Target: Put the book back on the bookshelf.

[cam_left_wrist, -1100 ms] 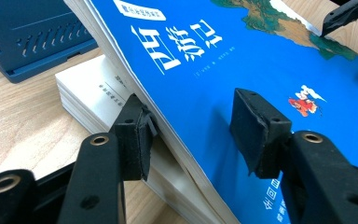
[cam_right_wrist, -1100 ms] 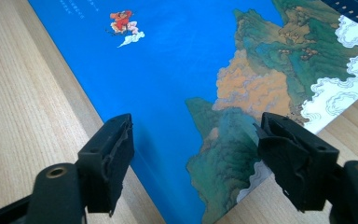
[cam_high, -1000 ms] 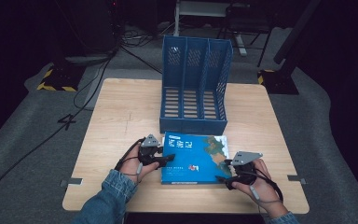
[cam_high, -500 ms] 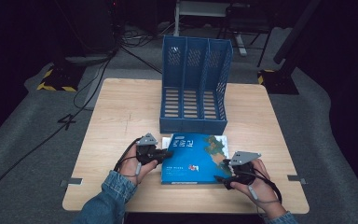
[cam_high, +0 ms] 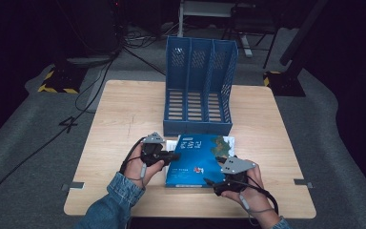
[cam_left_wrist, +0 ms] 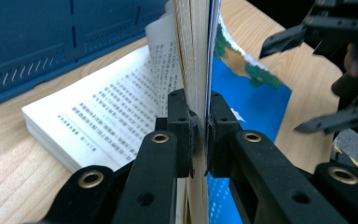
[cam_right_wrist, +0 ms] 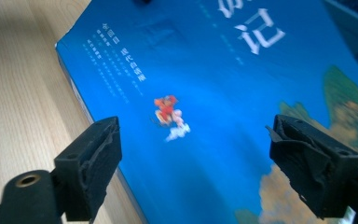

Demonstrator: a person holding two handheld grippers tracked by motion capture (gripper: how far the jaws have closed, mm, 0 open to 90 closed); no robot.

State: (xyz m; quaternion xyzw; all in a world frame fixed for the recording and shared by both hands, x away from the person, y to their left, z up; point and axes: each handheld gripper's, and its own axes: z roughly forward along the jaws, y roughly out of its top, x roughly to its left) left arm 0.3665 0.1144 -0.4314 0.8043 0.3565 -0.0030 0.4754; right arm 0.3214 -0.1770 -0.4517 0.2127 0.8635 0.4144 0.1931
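The book (cam_high: 202,160) lies on the table (cam_high: 124,119) in the lower middle of the high view, just in front of the blue file rack (cam_high: 199,86), whose 3 slots stand empty. The left claw (cam_high: 174,156), at the book's left edge, is clamped on the front cover and a sheaf of pages; in the left gripper view that pinched bundle (cam_left_wrist: 196,70) stands on edge between the pads while the printed pages (cam_left_wrist: 116,112) beneath lie flat, so the book is being opened or peeled up from that side rather than lifted whole. The right claw (cam_high: 210,183) sits at the lower right of the book with its jaws apart and has just been opening further; in the right gripper view its 2 fingers (cam_right_wrist: 91,163) straddle the blue cover (cam_right_wrist: 205,107) without pressing on it, so nothing is gripped there. The step in hand looks like getting a hold on the book to stand it up for the rack. Next, the right claw would need to close on the book's near edge, taking the whole block, not just the cover. With only part of the pages pinched on the left, the rest may sag or fan open as the book rises, so a firmer hold on the full thickness seems called for before it goes toward a slot.
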